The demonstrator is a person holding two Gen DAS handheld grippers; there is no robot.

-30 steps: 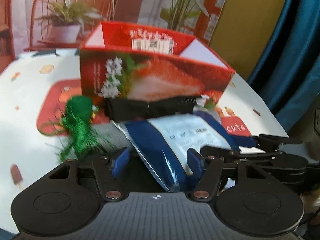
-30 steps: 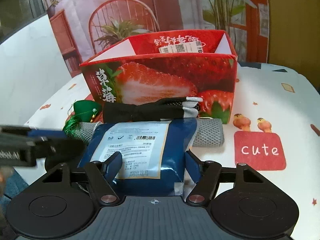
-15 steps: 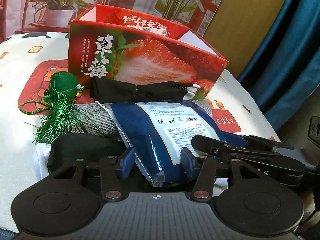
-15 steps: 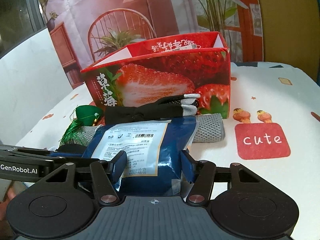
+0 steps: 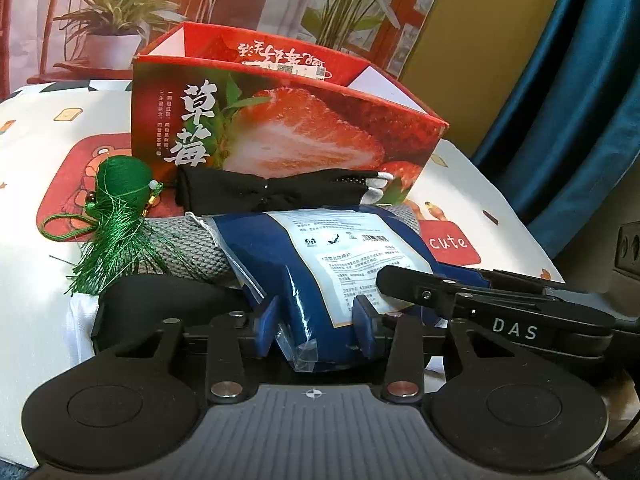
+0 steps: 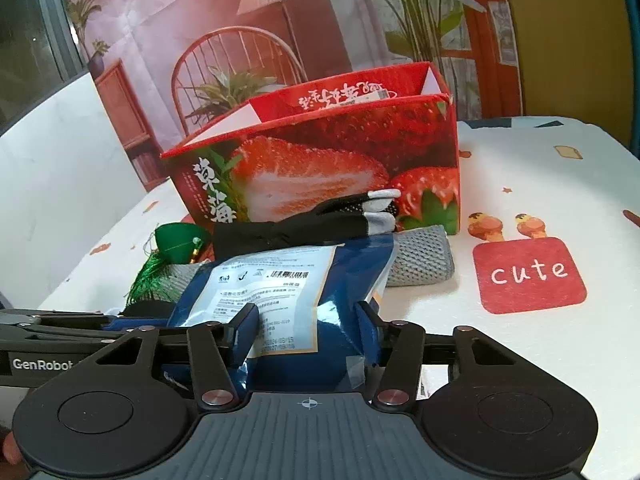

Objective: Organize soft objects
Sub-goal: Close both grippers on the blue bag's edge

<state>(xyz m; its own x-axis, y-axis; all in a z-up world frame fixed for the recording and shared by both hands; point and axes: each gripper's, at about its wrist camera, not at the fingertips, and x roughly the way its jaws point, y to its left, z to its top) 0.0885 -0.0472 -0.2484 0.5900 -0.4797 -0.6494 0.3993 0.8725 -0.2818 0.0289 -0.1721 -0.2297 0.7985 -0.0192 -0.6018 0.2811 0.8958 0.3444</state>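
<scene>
A blue plastic packet (image 5: 288, 264) with a white label lies on top of a pile of soft things in front of an open red strawberry box (image 5: 280, 136). My left gripper (image 5: 316, 312) is closing, and its blue pads press the packet's near end. My right gripper (image 6: 306, 320) is closing too, with its pads against the same packet (image 6: 352, 268), which is creased between them. One of the right gripper's fingers (image 5: 420, 284) reaches in from the right in the left wrist view. The box (image 6: 320, 160) stands just behind the pile.
A black glove (image 5: 260, 194) with white fingertips lies against the box front. Below it are a grey knit cloth (image 5: 188, 248), a green tassel ornament (image 5: 120, 216), a black soft item (image 5: 160, 296) and white fabric (image 5: 80, 320). A patterned tablecloth (image 6: 528, 272) covers the table.
Both pairs of jaws have narrowed onto the blue packet's near end. The packet now looks creased and pinched between the pads. Both cameras tilted slightly; the hands stayed in place.
</scene>
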